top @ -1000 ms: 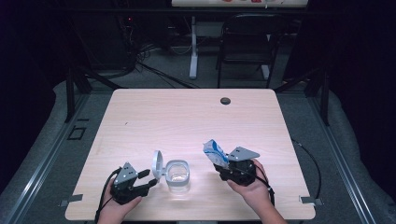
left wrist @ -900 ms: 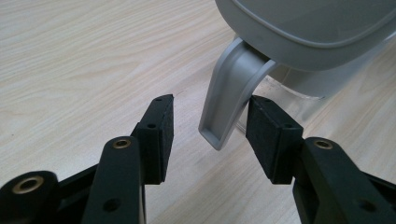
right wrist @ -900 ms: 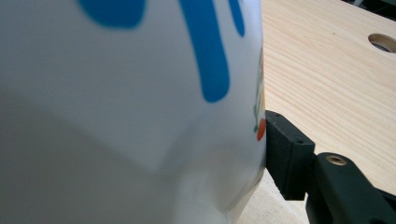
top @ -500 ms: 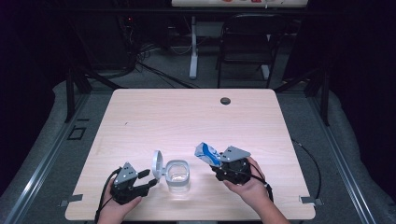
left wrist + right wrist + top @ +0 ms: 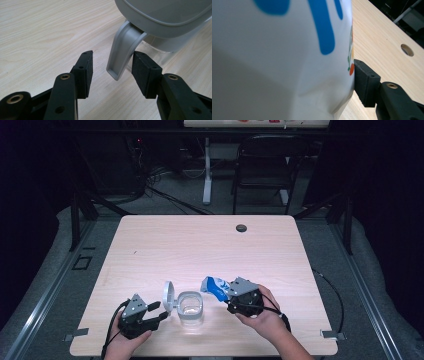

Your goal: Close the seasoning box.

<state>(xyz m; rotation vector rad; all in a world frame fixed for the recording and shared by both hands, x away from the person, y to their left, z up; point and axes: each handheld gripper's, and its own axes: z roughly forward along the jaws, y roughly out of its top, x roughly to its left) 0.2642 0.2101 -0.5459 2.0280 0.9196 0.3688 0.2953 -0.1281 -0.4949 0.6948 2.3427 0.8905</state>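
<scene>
Grip, right: my right gripper (image 5: 231, 296) is clamped on a blue-and-white pouch (image 5: 215, 286), one pad (image 5: 364, 82) pressed into its side
Pouch position: tilted, top end pointing toward the clear container (image 5: 190, 308), just beside and above its rim
Grip, left: my left gripper (image 5: 159, 312) stands with jaws apart, straddling the latch tab (image 5: 122, 50) of the grey lid (image 5: 168, 295) without touching it
Lid: hinged up, standing open at the container's left side
Container location: near front edge of wooden table (image 5: 200, 245), between my two hands
Step in hand: I judge it pouring from pouch into container
Method: bring the pouch mouth over the opening before tipping further; close on the tab to steady the container; avoid squeezing harder
</scene>
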